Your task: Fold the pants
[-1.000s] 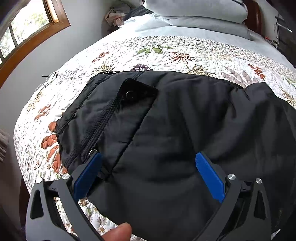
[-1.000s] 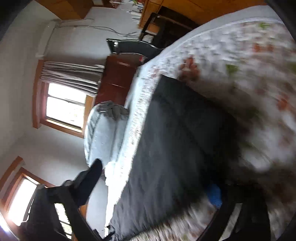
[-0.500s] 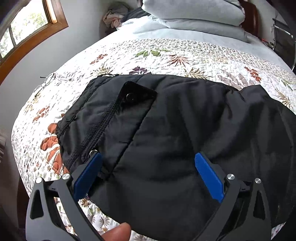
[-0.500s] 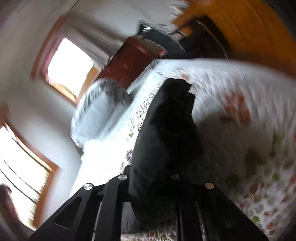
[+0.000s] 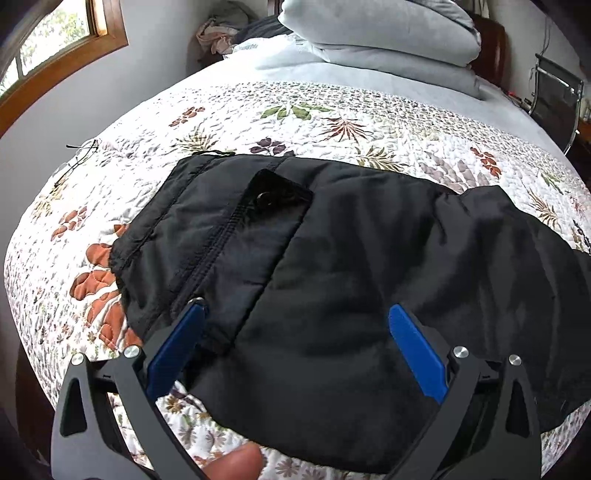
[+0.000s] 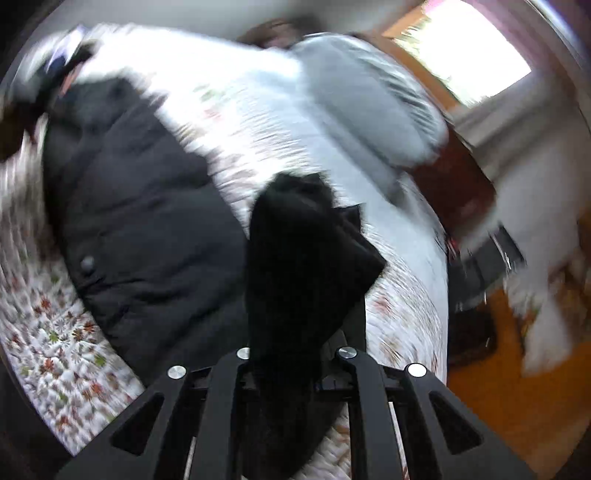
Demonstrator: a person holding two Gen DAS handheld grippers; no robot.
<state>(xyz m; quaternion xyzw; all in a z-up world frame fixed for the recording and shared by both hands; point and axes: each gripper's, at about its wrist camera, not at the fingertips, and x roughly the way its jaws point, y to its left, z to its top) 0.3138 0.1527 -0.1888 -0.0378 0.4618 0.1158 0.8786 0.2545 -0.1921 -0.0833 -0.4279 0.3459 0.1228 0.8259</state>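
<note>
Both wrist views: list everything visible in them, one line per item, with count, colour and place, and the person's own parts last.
Black padded fabric pants: one, black, spread across the quilt; one end lifted in the right claw.
White floral quilted bedspread: one, white with red, green and purple flowers, covering the bed.
Grey folded duvet: one stack, pale grey, at the head of the bed.
Thin wire-framed glasses: one pair, dark, on the quilt's left edge.
Crumpled clothes pile: one, beige and dark, left of the duvet.
Wood-framed window: one, brown, upper left.
Left claw: black with blue pads, open over the pants.
Right claw: black, shut on the pants.
Thumb tip: one, bottom edge of the left view.
</note>
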